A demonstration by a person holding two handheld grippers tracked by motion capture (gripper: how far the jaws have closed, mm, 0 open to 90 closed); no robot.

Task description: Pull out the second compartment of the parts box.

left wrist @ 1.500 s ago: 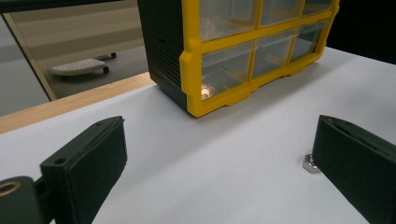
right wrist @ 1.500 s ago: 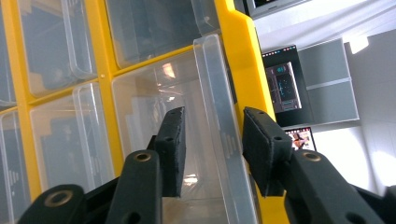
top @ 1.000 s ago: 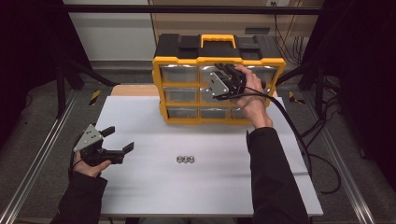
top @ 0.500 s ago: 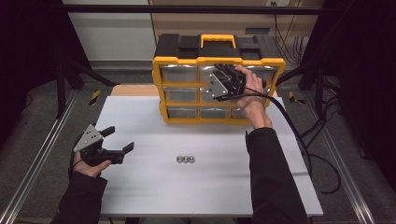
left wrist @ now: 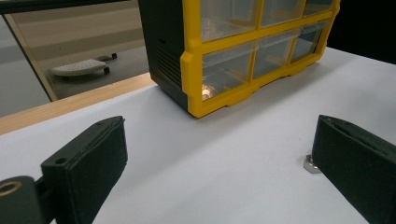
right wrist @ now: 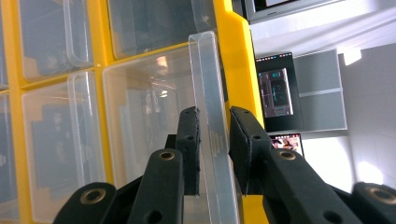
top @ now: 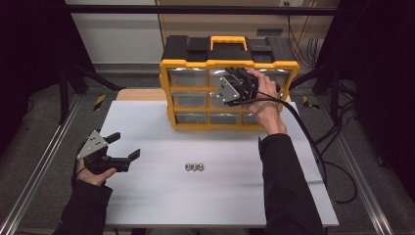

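Nothing is moving since before: my right hand-held gripper point(right wrist: 214, 154) is staying clamped on the clear plastic drawer's point(right wrist: 159, 116) handle lip; my left hand-held gripper point(top: 125, 146) is gaping apart.

White table point(top: 147, 122): organizer point(top: 230, 63), nuts point(top: 194, 167).

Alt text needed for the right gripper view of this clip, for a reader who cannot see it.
The right gripper has its two black jaws closed on the clear plastic front lip of a drawer in a yellow-framed organizer. More clear drawers sit alongside, and lit screens show beyond the frame.
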